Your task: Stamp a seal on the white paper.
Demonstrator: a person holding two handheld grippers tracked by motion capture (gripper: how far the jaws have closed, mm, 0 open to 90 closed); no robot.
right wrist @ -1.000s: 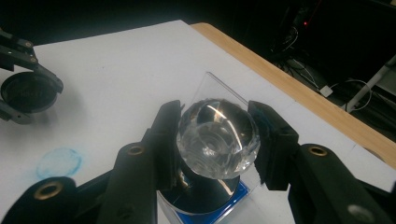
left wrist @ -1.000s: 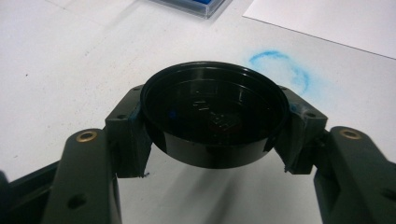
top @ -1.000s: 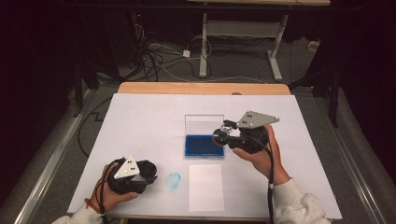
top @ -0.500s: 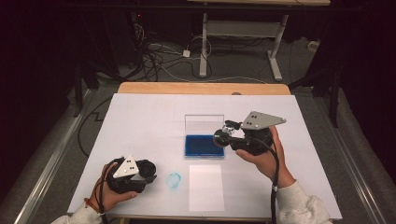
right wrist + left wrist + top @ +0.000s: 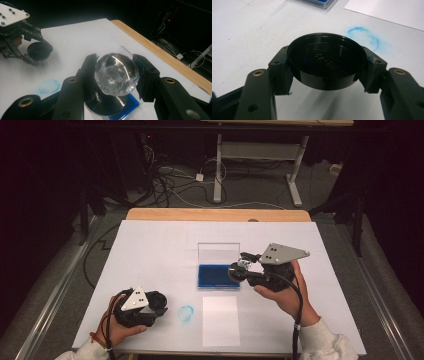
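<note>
**Stamp poised over the ink pad, cap held aside**

While the left gripper [image 5: 159, 309] rests near the table's front left corner with its jaws closed on a black round cap [image 5: 326, 60], the right gripper [image 5: 239, 268] holds a stamp with a clear faceted knob [image 5: 116, 74] at the near right corner of the blue ink pad [image 5: 217, 276]. Its jaws are clamped on the knob from both sides. Judging by this, the step in hand is inking: the stamp's dark round base hangs just above the pad's blue surface. The next move would call for a level press into the ink, then a carry to the white paper sheet [image 5: 220, 320] lying just in front of the pad, set down square so the print comes out whole.

From the high view come the layout, the pad's upright clear lid [image 5: 218, 253] and both hands on the white table [image 5: 150, 250]. From the right gripper view come the knob's facets and the reflective base beneath it, too small to read from above. The left gripper view reveals raised lettering inside the cap, held open side up, and the ragged edge of a blue ring smudge [image 5: 363, 37] on the table beyond it.
</note>
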